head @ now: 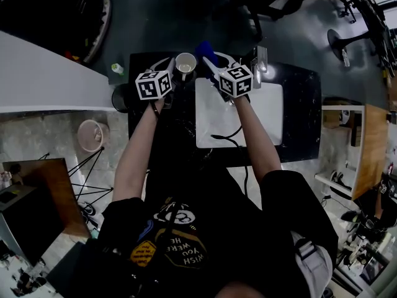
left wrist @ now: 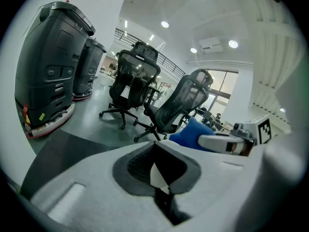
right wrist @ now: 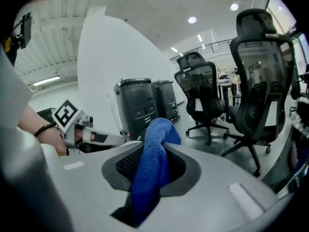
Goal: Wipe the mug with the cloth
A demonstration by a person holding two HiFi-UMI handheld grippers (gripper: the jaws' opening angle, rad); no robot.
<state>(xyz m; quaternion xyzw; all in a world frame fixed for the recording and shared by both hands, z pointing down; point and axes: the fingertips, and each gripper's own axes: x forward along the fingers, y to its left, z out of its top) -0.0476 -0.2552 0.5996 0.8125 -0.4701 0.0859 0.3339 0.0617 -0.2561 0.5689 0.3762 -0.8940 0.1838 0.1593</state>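
In the head view a white mug (head: 185, 64) hangs upright, mouth up, at the tip of my left gripper (head: 174, 71), above the far edge of the table. In the left gripper view, the jaws of my left gripper (left wrist: 160, 164) are shut on a white sliver of the mug (left wrist: 158, 177). My right gripper (head: 213, 63) is shut on a blue cloth (head: 204, 49), just right of the mug and close beside it. In the right gripper view the cloth (right wrist: 152, 170) bulges up between the jaws of the right gripper (right wrist: 150, 164). The cloth (left wrist: 192, 132) also shows in the left gripper view.
A white mat (head: 263, 113) lies on the dark table (head: 303, 104) under my arms. A small green-capped bottle (head: 116, 69) stands at the table's left. A pink bucket (head: 92, 134) sits on the floor. Office chairs (left wrist: 130, 81) and black machines (left wrist: 53, 71) stand beyond.
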